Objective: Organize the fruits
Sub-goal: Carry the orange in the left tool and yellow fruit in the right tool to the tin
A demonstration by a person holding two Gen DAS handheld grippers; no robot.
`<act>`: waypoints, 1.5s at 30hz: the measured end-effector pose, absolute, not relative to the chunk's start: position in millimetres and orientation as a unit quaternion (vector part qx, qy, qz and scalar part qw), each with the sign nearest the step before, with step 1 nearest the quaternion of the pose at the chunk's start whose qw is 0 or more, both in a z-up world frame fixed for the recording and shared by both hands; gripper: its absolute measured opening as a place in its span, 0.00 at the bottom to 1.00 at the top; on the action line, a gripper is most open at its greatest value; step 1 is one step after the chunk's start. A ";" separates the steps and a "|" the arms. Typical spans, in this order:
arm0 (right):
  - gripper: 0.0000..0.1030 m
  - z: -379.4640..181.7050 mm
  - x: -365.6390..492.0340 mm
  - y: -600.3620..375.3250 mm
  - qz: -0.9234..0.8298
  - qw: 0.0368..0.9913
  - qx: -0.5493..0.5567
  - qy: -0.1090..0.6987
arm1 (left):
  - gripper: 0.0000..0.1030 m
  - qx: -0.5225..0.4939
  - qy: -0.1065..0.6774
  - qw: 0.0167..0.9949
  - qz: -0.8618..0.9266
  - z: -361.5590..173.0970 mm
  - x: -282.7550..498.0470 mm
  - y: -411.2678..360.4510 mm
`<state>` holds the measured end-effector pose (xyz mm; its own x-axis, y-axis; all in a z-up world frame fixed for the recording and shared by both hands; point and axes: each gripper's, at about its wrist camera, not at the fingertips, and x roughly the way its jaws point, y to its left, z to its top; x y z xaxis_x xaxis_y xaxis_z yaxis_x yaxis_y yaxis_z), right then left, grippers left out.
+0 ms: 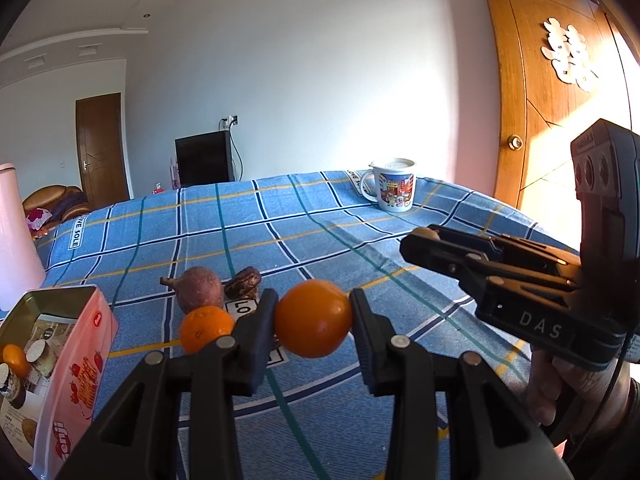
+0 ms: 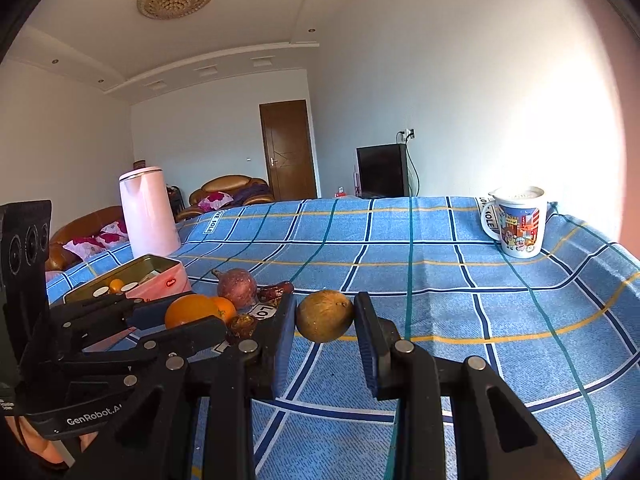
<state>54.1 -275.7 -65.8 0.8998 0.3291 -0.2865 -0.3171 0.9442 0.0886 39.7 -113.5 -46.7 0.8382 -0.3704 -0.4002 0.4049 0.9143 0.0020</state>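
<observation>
Left gripper (image 1: 313,322): its black fingers are clamped on a round bright orange fruit (image 1: 313,323), one finger on each side, held just above the blue checked tablecloth (image 1: 280,216) that covers the surface.
Right gripper (image 2: 325,316): its fingers are pressed against both sides of a round brownish-yellow fruit (image 2: 325,315); whether the fruit is lifted or rests on the cloth cannot be told.
Writing on grippers: "DAS" on the right gripper's body in the left wrist view; "GenRobot.A…" on the left gripper's body in the right wrist view, the end hidden.
Pink metal tin (image 1: 60,352): open-topped, left of the held orange; red lettering low on its side, cut off by the frame, and a small red oval logo too small to read. A small orange fruit (image 1: 15,359) lies inside.
Cloth labels: "LOVE SOLE" patches, partly covered by fruit.
Loose fruit beside the tin: a smaller orange (image 1: 206,328), a round purple-brown fruit with a stub stem (image 1: 199,288) pointing towards the tin, and a wrinkled dark brown fruit (image 1: 243,282) just behind.
Far from the tin: a white lidded mug with cartoon print (image 1: 391,185) near the cloth's far edge.
Behind the tin: a pale pink kettle (image 2: 149,210), cut off in the left wrist view.
</observation>
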 end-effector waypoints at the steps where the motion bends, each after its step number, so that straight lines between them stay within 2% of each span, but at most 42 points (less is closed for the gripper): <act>1: 0.30 -65.4 52.5 -275.7 0.166 0.975 0.019 0.146 | 0.37 0.045 0.198 0.958 -0.201 -46.7 38.9 -113.5; 10: 0.30 -62.8 43.7 -275.3 0.170 0.978 0.012 0.117 | 0.37 0.045 0.176 0.966 -0.182 -36.8 28.9 -102.1; 22: 0.30 -47.5 53.8 -255.8 0.193 0.972 0.012 0.136 | 0.37 0.019 0.174 0.975 -0.139 -24.5 27.9 -60.1; 45: 0.30 -10.1 90.9 -120.4 0.301 0.939 -0.056 0.159 | 0.37 -0.053 0.196 0.978 -0.040 -25.6 44.0 57.5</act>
<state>90.9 -120.4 -10.1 0.7681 0.5478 -0.3315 -0.5832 0.8123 -0.0092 44.0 57.5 -25.6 0.9202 -0.0994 -0.3785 0.0579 0.9911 -0.1197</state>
